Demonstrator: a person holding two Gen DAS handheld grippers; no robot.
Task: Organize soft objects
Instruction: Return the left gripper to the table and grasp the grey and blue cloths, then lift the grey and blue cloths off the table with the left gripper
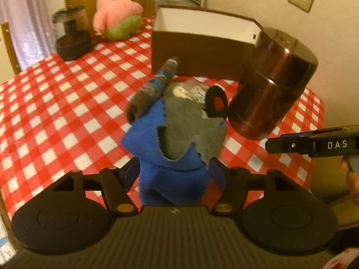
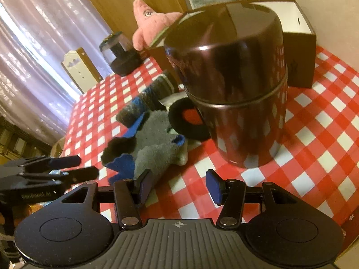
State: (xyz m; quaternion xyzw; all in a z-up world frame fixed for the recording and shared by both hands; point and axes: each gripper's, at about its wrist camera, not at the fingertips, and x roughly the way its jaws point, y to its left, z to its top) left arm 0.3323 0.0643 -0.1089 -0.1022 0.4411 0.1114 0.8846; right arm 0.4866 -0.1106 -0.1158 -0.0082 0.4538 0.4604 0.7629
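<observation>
A blue and grey plush toy [image 1: 172,148] lies on the red checked tablecloth [image 1: 56,103]. My left gripper [image 1: 174,172] has its blue pads on either side of the toy's blue end. In the right wrist view the same toy [image 2: 154,141] lies just ahead of my right gripper [image 2: 179,186], which is open and empty; its left pad sits beside the toy's edge. A pink and green star plush [image 1: 116,15] sits at the far side of the table. A brown open box [image 1: 202,44] with a white inside stands behind the toy.
A dark glossy canister [image 1: 273,89] stands right of the toy, close to it; it also shows in the right wrist view [image 2: 231,85]. A dark-based glass jar [image 1: 71,33] stands far left. A black ring [image 1: 216,103] lies by the canister. The table edge runs along the right.
</observation>
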